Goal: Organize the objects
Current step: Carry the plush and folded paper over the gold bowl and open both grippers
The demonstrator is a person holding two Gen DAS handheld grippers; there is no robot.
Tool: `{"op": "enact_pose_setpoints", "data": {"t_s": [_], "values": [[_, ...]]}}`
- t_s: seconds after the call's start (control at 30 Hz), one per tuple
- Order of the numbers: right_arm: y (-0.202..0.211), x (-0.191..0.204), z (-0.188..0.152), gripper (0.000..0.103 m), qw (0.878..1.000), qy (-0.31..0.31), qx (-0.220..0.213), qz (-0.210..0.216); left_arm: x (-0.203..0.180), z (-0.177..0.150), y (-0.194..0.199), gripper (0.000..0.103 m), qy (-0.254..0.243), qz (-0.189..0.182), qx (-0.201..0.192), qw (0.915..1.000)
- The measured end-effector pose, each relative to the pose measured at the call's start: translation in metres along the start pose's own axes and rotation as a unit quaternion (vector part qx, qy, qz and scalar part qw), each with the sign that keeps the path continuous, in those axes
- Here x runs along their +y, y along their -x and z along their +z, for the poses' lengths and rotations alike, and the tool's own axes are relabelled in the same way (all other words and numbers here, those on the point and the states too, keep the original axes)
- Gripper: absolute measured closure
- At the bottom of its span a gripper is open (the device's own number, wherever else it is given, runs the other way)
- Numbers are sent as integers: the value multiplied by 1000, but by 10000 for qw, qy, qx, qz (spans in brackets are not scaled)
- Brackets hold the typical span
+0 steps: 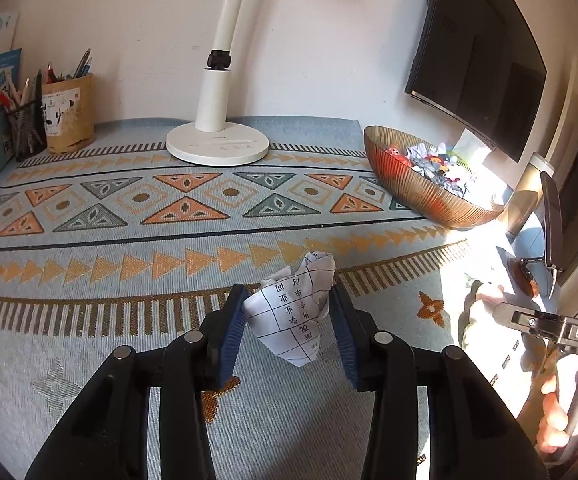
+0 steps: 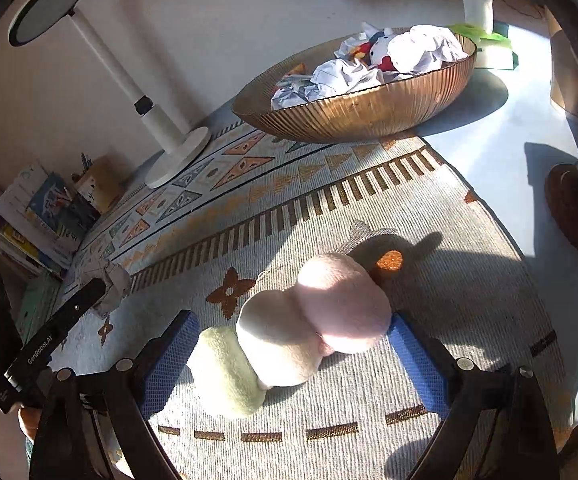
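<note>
My left gripper is shut on a crumpled paper ball printed with a grid and characters, held just above the patterned tablecloth. The right wrist view shows the same paper ball at the far left. My right gripper is open and low over the cloth. A pink and cream plush toy with a green part lies between its blue pads. A ribbed copper bowl at the back right holds crumpled papers and small plush toys.
A white desk lamp stands at the back by the wall. Pen holders and stacked books fill the back left corner. A dark monitor hangs at the right. A brown round object sits at the right edge.
</note>
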State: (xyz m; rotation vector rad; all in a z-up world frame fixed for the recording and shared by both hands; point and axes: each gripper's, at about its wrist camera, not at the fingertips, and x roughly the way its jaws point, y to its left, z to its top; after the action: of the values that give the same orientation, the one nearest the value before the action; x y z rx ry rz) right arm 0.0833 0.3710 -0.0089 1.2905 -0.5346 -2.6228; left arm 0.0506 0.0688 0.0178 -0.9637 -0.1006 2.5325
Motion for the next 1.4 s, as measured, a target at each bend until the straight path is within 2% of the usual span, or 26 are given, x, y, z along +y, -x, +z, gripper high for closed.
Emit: {"op": "enact_pose_setpoints", "data": {"t_s": [0.13,0.2,0.27,0.43,0.63,0.67,0.7,0.73,0.8,0.87,0.93,0.97,1.03,1.1,1.17,1.23,1.33,1.4], "values": [[-20,45,13,6,9945,1027,71,177,-1,0,-2,64,-24,-51,66,10000],[-13,59,10,6,9896,1427,-183,-14,0,0,-2,64,-29,-104,57,9999],[-7,57,9,6,9887,1426,-286,-369,-1,-1,-2,64,-31,-137,57,9999],[1,46,-9,6,9914,1183,-56,-548,-1,-1,-2,64,-31,-249,61,9997],[-13,48,-26,6,9865,1119,114,-1187,0,-1,0,64,-5,-233,19,9997],[-13,49,-26,9,9857,1108,58,-1271,0,-1,0,64,4,-230,22,9997],[-13,52,-26,18,9848,1159,13,-1293,0,-1,0,64,9,-225,28,9997],[-13,56,-27,24,9838,1248,-3,-1291,1,-1,0,64,10,-220,32,9998],[-12,62,-29,45,9837,1354,-11,-1184,0,-1,0,64,8,-208,24,9998],[-11,69,-31,47,9810,1462,-73,-1276,0,0,1,64,4,-175,12,9998],[-6,70,-28,51,9834,1472,-67,-1055,-1,0,1,64,-9,-117,-20,9999],[0,69,-23,55,9871,1393,-85,-784,-2,1,1,64,-35,-88,-10,10000],[18,64,-8,57,9909,1251,-270,-408,-7,6,-2,64,-109,-65,104,9999],[37,61,14,57,9888,1272,-609,-483,-17,18,0,64,-282,-76,108,9995],[56,56,42,57,9850,1250,-1006,-632,-33,37,5,64,-503,-142,-67,9986],[68,48,76,57,9829,1125,-1320,-611,-51,60,3,64,-730,-277,-198,9967],[71,32,125,57,9818,783,-1632,-580,-79,94,-17,64,-997,-521,-224,9934],[66,17,156,57,9837,404,-1695,-448,-94,115,-38,64,-1064,-595,-242,9922]]}}
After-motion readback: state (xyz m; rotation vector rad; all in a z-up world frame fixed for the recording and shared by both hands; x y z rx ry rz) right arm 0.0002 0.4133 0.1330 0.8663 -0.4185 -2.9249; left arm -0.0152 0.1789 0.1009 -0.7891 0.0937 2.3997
